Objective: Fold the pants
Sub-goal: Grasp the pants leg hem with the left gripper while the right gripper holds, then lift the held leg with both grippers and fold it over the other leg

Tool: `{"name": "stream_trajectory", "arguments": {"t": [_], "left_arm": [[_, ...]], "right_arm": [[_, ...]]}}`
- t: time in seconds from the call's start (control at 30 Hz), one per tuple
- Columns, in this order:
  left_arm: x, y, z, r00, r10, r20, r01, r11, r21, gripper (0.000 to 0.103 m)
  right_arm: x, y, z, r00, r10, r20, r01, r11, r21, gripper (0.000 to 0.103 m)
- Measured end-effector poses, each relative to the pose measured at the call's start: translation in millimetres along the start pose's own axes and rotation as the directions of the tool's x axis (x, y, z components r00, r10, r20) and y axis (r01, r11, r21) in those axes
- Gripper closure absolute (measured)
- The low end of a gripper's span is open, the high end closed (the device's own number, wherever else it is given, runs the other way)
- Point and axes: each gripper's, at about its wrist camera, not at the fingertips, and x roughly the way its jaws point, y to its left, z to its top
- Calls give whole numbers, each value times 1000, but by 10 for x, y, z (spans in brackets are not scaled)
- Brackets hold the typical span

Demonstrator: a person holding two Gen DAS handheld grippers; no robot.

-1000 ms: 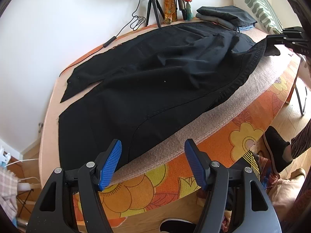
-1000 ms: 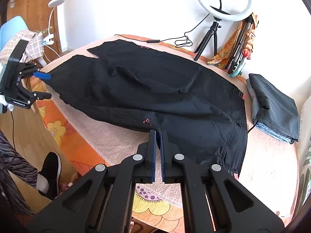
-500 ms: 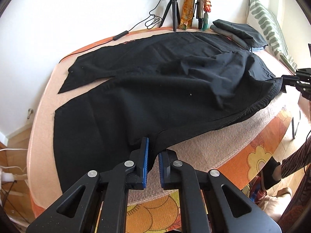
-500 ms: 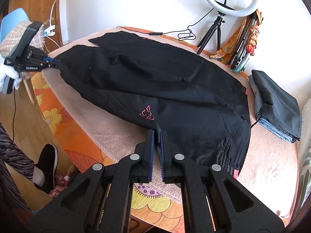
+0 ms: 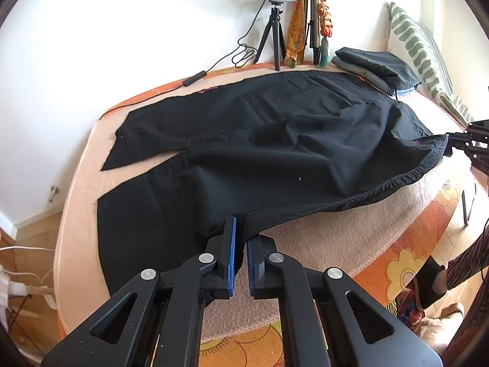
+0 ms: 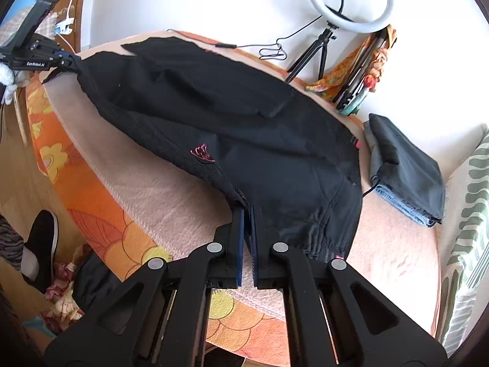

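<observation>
Pants (image 5: 275, 140) lie on the bed (image 5: 321, 244). Left claw (image 5: 240, 238) and right claw (image 6: 247, 217) each pinch the near edge. Next, lift it over the far leg.

**Bright daylight, heavy fisheye bend, blacks swallowing detail**

Both views are bright and evenly lit. The white wall (image 5: 122, 46) glares close to blown-out from ten to one o'clock. The ring light (image 6: 350, 0) reads pale against that wall; whether it is switched on cannot be told. The black pants (image 5: 275, 140) soak up light, folds showing only as faint grey sheen. Shadows under the lifted cloth edge are soft. Focus is crisp mid-frame. Straight lines bow hard toward the rim, and dark vignette corners ring both pictures. Slight smear at five o'clock in the left wrist view.
</observation>
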Motion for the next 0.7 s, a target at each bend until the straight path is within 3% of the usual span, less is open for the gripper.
{"name": "stream_trajectory", "arguments": {"t": [0.17,0.3,0.53,0.7], "left_arm": [[-169,100,220,995,13,101,-9,999,-42,99],[-202,161,461,989,38,146,-32,999,-44,100],[-133,313,1016,977,77,198,-73,997,-26,100],[117,483,1409,977,90,194,-89,996,-17,100]], "right_arm": [[-317,-167,319,991,-69,118,66,997,31,101],[-393,-254,615,982,-108,156,108,994,13,101],[-227,-660,1199,964,-188,186,201,978,-53,102],[163,-927,1667,961,-223,162,238,967,-86,102]]}}
